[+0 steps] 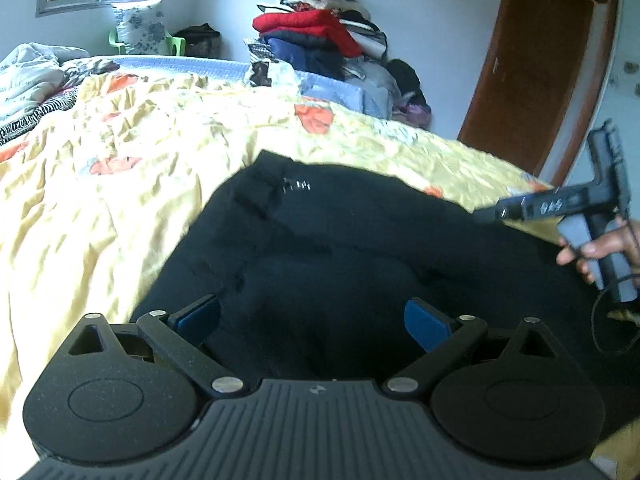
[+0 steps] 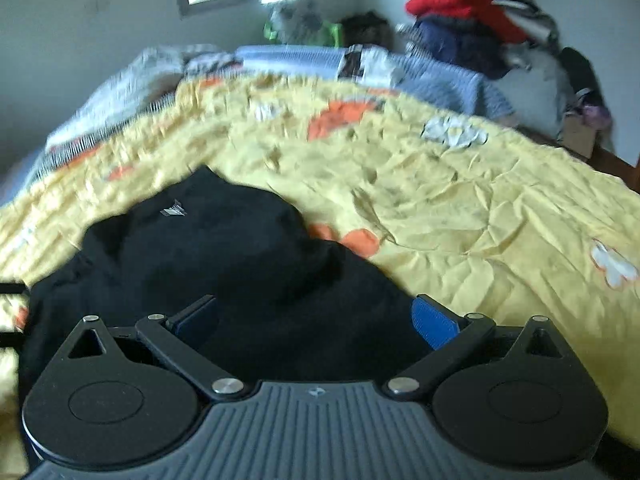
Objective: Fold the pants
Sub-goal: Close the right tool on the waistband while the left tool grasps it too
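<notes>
Black pants lie bunched on a yellow flowered bedspread, with a small white logo near their far edge. My left gripper is open just above the near part of the pants, its blue pads wide apart and holding nothing. In the left wrist view the right gripper comes in from the right, held by a hand, its tip at the pants' right edge. In the right wrist view the pants lie folded over in a heap, and the right gripper is open above their near edge, empty.
A tall pile of clothes stands at the far corner of the bed. A brown wooden door is at the right. Crumpled bedding lies at the far left. A green chair with a pillow stands under the window.
</notes>
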Motion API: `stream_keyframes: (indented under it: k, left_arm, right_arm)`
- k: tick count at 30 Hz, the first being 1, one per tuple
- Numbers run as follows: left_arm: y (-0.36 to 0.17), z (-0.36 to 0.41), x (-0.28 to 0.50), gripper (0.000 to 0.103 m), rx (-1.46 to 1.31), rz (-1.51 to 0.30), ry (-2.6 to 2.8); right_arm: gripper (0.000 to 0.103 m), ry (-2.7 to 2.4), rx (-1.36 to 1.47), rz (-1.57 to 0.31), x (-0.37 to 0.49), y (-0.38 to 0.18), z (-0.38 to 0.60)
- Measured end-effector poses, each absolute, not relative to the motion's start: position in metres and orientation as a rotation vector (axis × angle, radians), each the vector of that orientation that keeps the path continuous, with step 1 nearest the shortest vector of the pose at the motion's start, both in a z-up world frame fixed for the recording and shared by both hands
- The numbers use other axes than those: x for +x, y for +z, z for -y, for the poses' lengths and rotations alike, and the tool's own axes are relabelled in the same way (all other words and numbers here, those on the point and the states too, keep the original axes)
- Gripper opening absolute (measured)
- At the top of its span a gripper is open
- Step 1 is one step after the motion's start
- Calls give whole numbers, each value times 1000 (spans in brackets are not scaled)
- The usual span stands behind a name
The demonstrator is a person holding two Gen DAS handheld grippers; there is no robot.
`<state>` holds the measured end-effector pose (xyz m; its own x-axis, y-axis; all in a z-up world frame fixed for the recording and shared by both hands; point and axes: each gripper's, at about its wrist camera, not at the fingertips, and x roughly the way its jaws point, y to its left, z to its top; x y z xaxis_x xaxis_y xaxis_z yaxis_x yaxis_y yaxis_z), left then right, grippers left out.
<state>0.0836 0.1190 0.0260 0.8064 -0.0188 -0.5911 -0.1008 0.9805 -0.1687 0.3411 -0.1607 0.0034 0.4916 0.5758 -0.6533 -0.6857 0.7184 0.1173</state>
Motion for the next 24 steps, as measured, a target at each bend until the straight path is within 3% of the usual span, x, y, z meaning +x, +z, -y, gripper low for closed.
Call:
stream_keyframes:
  k: [12, 14, 15, 16, 18, 24]
  left_arm:
    - [38, -120, 146, 98, -186, -623, 48]
    - [40, -119, 160, 98, -173, -616, 62]
    - [42, -118, 170, 98, -172, -618, 68]
    - [42, -118, 177, 98, -177, -620, 70]
    - [43, -119, 198, 98, -204, -643, 91]
    - [47, -136, 258, 98, -422, -743, 47]
  right_arm:
    - [100, 860, -315, -857, 396, -34, 143]
    - [76, 891, -320, -840, 392, -32, 142]
    - [44, 911, -311, -822, 389, -29, 145]
    - [22, 906, -303, -814, 389, -28, 146]
    - [8, 886, -308, -789, 383, -25, 149]
    - [5, 861, -550, -561, 308, -17, 142]
